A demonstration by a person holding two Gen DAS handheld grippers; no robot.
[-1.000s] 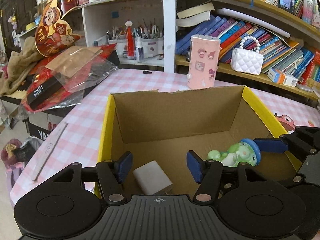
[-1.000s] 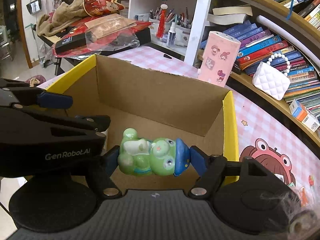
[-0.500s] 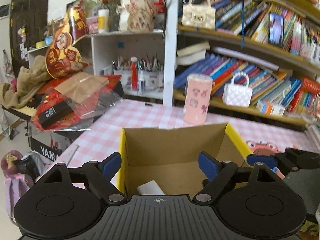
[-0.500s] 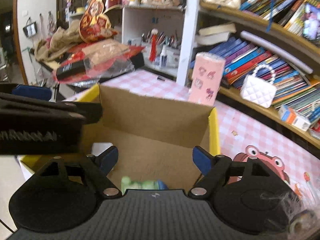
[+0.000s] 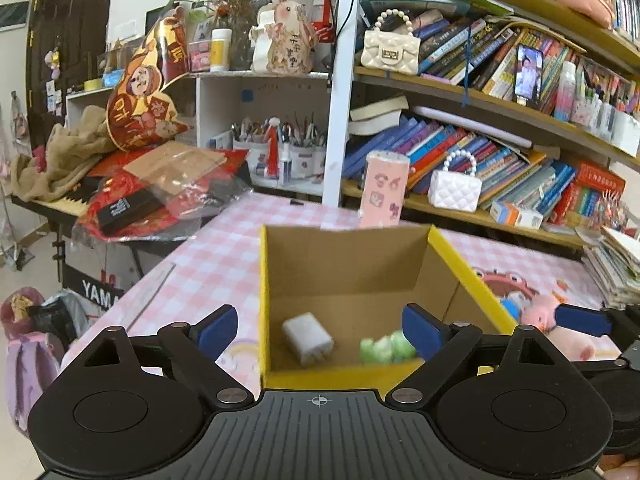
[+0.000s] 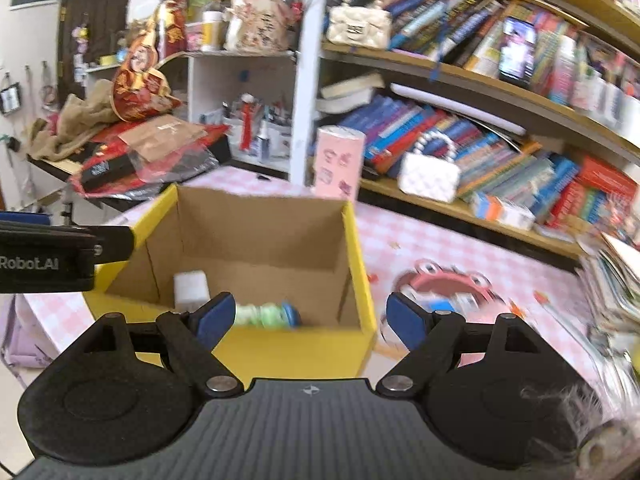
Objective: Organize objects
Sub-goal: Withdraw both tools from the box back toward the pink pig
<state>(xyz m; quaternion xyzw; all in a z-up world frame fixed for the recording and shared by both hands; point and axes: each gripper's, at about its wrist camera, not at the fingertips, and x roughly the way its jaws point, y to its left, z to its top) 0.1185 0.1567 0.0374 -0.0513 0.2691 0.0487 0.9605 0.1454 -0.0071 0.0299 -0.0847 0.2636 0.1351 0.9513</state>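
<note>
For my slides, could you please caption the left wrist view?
Open left gripper above yellow-rimmed cardboard box holding white charger block and green frog toy.

The room is bright all over with soft, even light, and there are no dark shadows except a little shade inside the cardboard box (image 5: 348, 276). Both pictures bend like a fishbowl, so the bookshelf (image 5: 500, 100) curves near the edges and the corners go black. The left wrist picture is mostly sharp, with only the green toy (image 5: 386, 350) smeared, but the right wrist picture is blurry, most of all on its right side by the books (image 6: 520, 152).
</note>
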